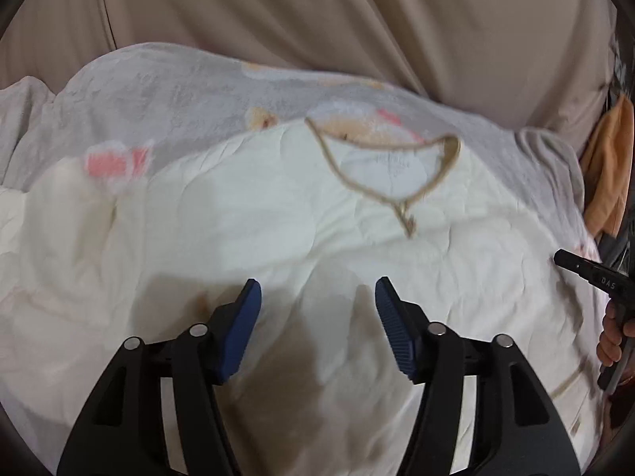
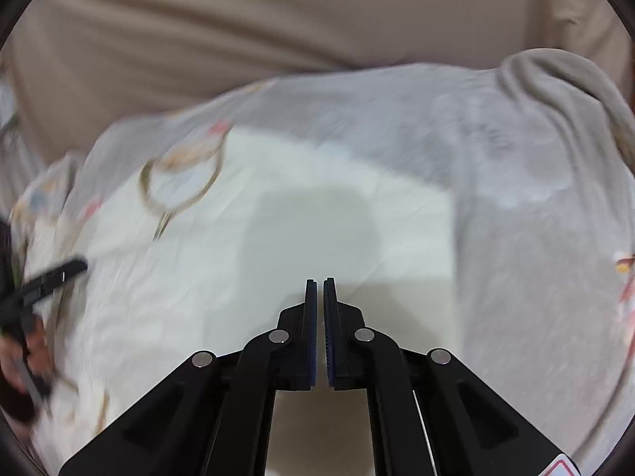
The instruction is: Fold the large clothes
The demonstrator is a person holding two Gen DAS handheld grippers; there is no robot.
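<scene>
- A large cream-white cotton garment (image 1: 238,218) with a tan-trimmed V neckline (image 1: 391,170) lay spread, front up, across a grey fleece blanket with pink and peach prints (image 1: 166,91), itself draped over a bed or couch backed by beige fabric (image 1: 278,8).
- The left gripper (image 1: 317,297) hovered above the garment's lower middle, its blue ribbed pads (image 1: 246,329) well apart with nothing between them, casting a shadow on the cloth.
- The right gripper (image 2: 320,289) had its jaws almost closed, only a thin slit showing, and no cloth was pinched between them; it hung over the garment near its straight right-hand edge (image 2: 452,238).
- In the left wrist view the right gripper's black tip and the holding hand (image 1: 613,333) showed at the far right, just above the cloth.
- Both views were blurred, so fine wrinkles were hard to judge.
- The step in hand looked like moving to new grasp points, with no fold visibly started.
- To do it well, each gripper would probably want a matching corner or a shoulder seam, taking one layer of the garment only and leaving the blanket beneath alone.
- The right jaws would need to open before descending; lifting evenly would likely keep the fold line straight.
</scene>
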